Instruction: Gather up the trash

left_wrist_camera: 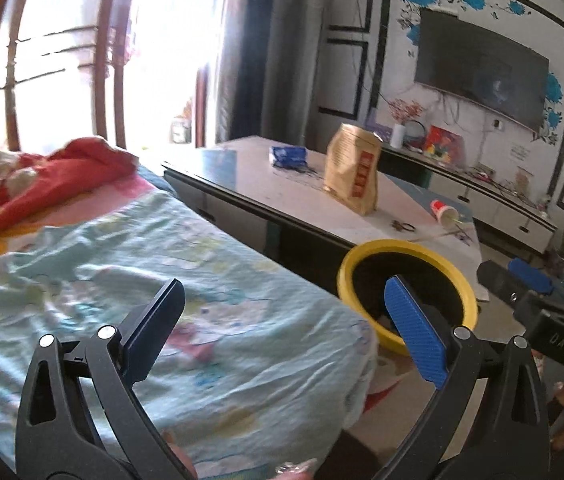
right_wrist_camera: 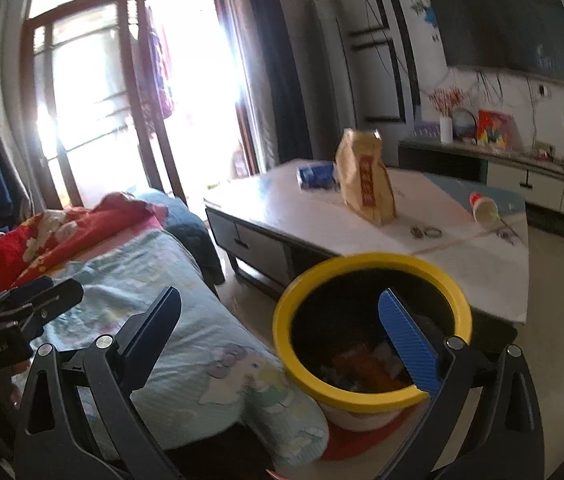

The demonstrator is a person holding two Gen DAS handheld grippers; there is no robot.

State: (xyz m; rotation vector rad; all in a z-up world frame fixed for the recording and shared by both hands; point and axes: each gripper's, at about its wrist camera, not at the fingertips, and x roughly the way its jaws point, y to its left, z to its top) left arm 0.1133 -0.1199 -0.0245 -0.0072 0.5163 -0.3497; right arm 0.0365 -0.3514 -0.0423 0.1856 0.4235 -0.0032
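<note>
Yellow-rimmed round trash bin [right_wrist_camera: 369, 332] is seen near the right claw [right_wrist_camera: 278, 336] — both it and the left claw [left_wrist_camera: 282, 328] are spread wide, nothing gripped; a tan paper bag [right_wrist_camera: 365, 178] stands on the far worktop [right_wrist_camera: 461, 248].

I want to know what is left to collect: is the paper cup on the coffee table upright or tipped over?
Tipped over. The paper cup lies on its side on the coffee table, its open mouth showing.

**A bright living room with a flowered wall**

Strong daylight pours through tall brown-framed glass doors [right_wrist_camera: 122, 92], washing out the view beyond, with a dark curtain [right_wrist_camera: 278, 60] hanging beside them. A bed [left_wrist_camera: 162, 264] under a pale blue printed sheet carries a crumpled red quilt [left_wrist_camera: 22, 176]. Just beside it stands a low white-topped desk [left_wrist_camera: 242, 172]. On the white wall, blue flower decals surround a dark television [left_wrist_camera: 481, 76] above a long low cabinet [left_wrist_camera: 493, 200]. The floor [right_wrist_camera: 553, 280] is pale.
</note>
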